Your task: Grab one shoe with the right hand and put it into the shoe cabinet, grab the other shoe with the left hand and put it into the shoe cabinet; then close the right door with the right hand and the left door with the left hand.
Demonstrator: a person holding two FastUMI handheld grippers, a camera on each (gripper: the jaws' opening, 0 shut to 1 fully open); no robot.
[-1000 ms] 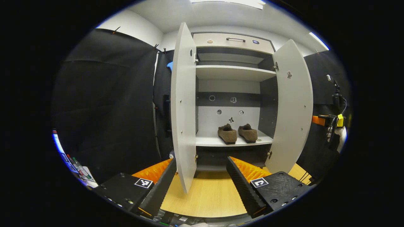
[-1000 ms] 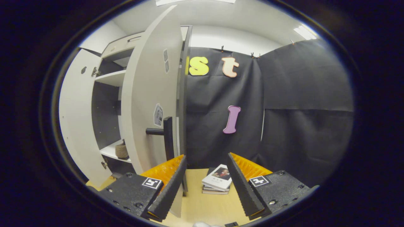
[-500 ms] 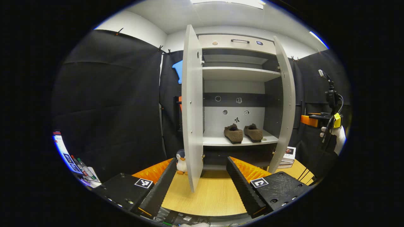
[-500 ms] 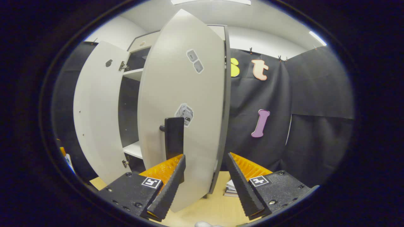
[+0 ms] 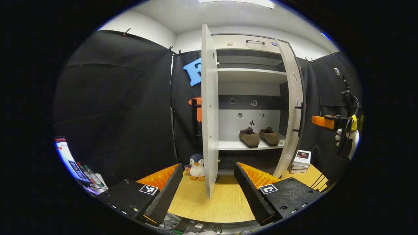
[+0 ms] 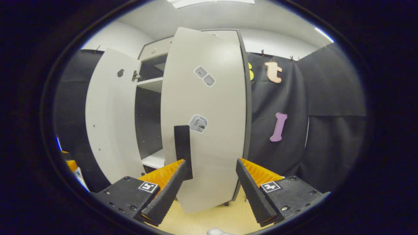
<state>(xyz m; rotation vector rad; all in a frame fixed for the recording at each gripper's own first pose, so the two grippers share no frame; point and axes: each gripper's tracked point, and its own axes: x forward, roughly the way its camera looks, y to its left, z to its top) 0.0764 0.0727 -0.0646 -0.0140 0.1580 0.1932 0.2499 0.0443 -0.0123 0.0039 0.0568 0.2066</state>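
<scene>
The right gripper (image 6: 209,182) is spread wide and holds nothing, its fingers pointed at the outer face of the right door (image 6: 209,124), whose dark handle (image 6: 183,150) stands at 11 o'clock just beyond its left finger. Over the last second that door has swung from wide open to nearly shut; a narrow gap remains, so a last push is probably needed. The left gripper (image 5: 207,192) is also spread and empty, with the left door (image 5: 210,111) edge-on at 12 o'clock, still open and waiting. Past it at 1 o'clock, both shoes (image 5: 258,137) sit side by side on the shoe cabinet (image 5: 251,75) shelf.
</scene>
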